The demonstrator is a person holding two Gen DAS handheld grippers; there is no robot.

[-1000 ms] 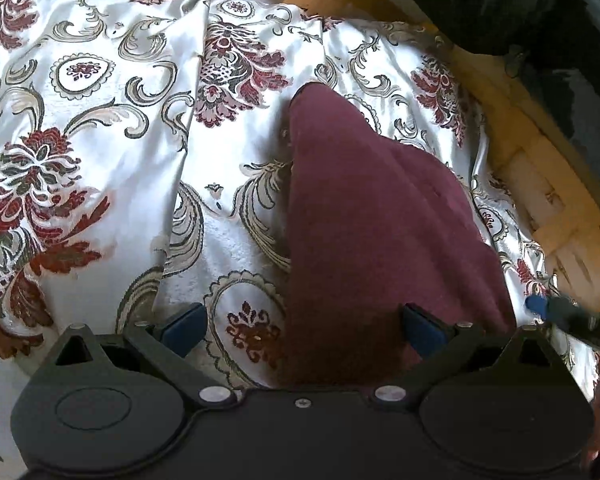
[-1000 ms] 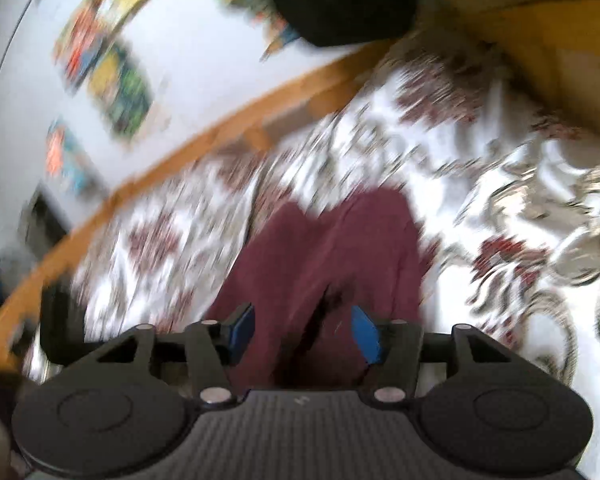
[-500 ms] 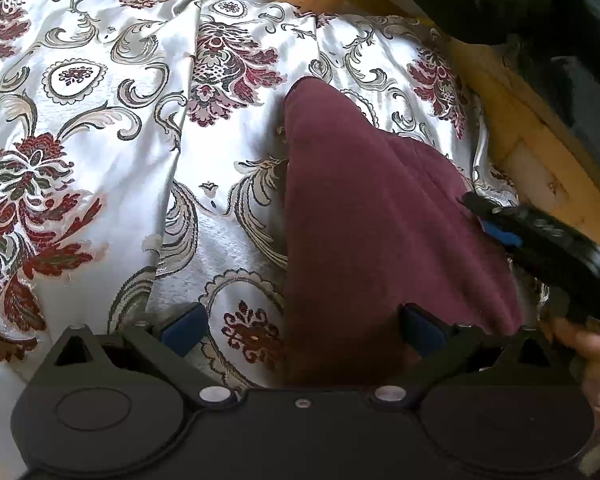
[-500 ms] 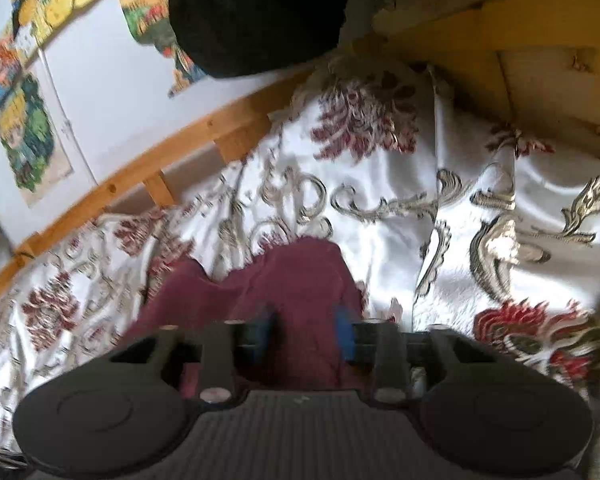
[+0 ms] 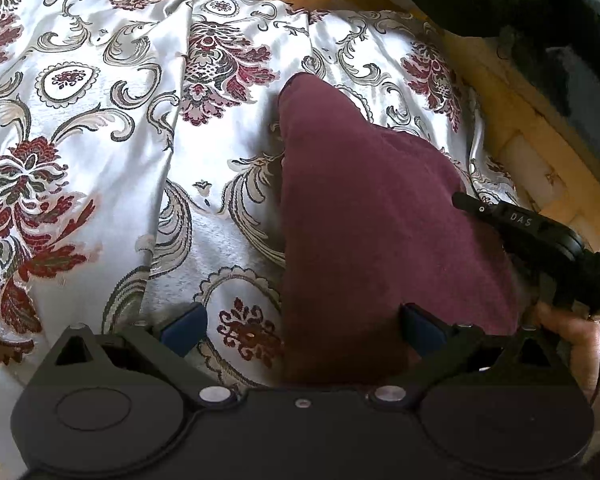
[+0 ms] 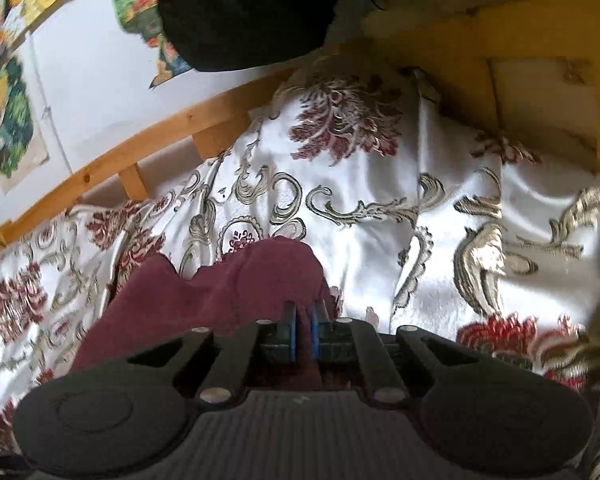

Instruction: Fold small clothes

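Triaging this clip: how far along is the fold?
Done: little; the maroon garment lies spread on the floral bedspread. In hand: right gripper has its jaws pinched on one edge. Left: left gripper is open over the near edge, ungrasped; no fold visible.

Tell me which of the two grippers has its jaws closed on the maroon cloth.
The right gripper: its blue pads pinch the maroon fabric garment. The left gripper stands wide open, gripping nothing.

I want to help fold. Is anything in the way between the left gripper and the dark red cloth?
Nothing visible. The left gripper is open with the cloth lying partly between its fingers already. The right gripper is shut on the cloth's other edge, off to the side, not in the way.
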